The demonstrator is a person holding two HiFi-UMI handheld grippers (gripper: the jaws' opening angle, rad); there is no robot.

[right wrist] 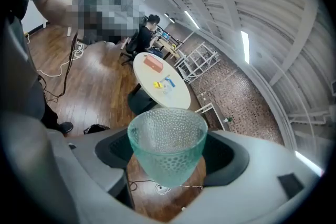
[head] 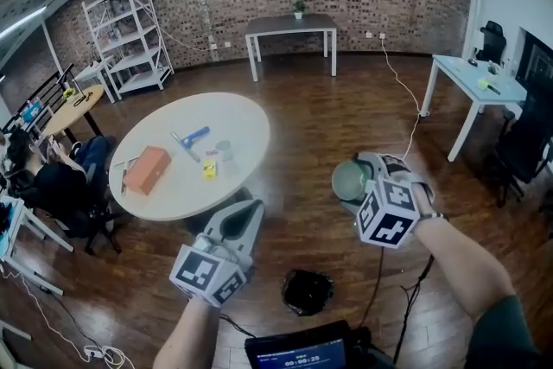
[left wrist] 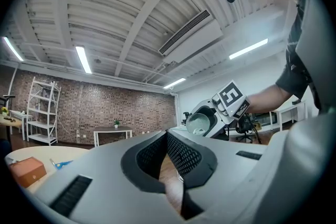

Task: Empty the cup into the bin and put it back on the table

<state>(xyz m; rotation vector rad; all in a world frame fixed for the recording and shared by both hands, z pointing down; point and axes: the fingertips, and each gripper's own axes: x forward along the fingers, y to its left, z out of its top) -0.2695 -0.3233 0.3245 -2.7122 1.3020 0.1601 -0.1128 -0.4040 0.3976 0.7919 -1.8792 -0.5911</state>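
Observation:
A teal dimpled glass cup [head: 348,181] hangs above the wooden floor to the right of the round white table [head: 238,121], with my right gripper [head: 361,173] shut on it. In the right gripper view the cup [right wrist: 167,136] sits upright between the jaws, and I see nothing inside it. A black bin [head: 307,291] stands on the floor below and between my two grippers. My left gripper [head: 248,216] is shut and holds nothing, near the table's front edge. From the left gripper view the held cup [left wrist: 199,122] shows to the right of the closed jaws.
On the table lie an orange box [head: 147,169], a blue tool [head: 192,137], a yellow item [head: 209,169] and a small clear cup [head: 225,150]. A person [head: 52,177] sits at the left. A white desk [head: 475,75] and cables [head: 406,99] are at the right.

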